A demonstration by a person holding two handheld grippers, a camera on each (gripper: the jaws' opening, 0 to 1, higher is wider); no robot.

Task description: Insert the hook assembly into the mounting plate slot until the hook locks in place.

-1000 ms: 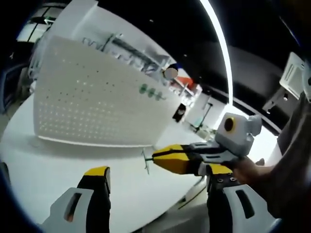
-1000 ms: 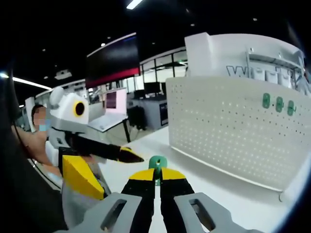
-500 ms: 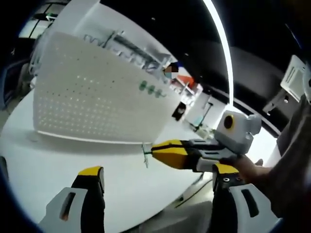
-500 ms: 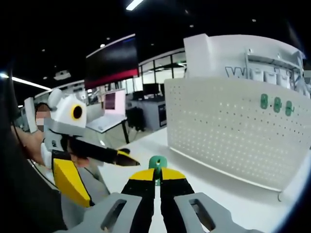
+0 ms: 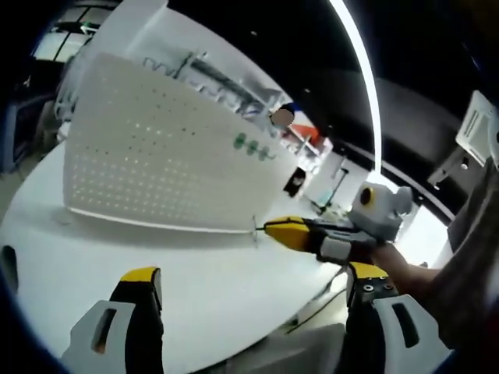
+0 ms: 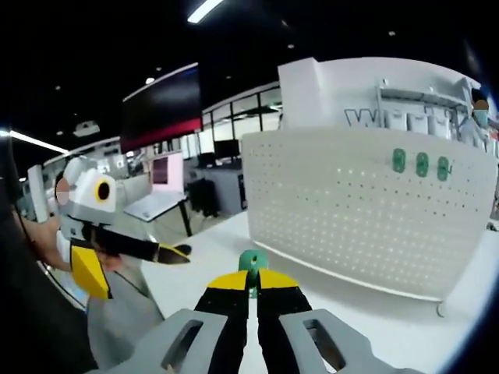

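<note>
- Right gripper [image 6: 250,290] clenched on the green hook [image 6: 252,262], near the pegboard [image 6: 359,210] but apart from it.
- Left gripper [image 5: 253,292] released, empty.
- Insertion apparently not begun; three hooks [image 6: 422,164] already hang on the pegboard.

Hook assembly and mounting plate

We see the green-headed hook assembly [image 6: 251,262] pinched between yellow jaw tips, held above the white table and well apart from the white perforated mounting plate [image 6: 359,206], which stands upright with three green hooks [image 6: 421,164] near its top right.
</note>
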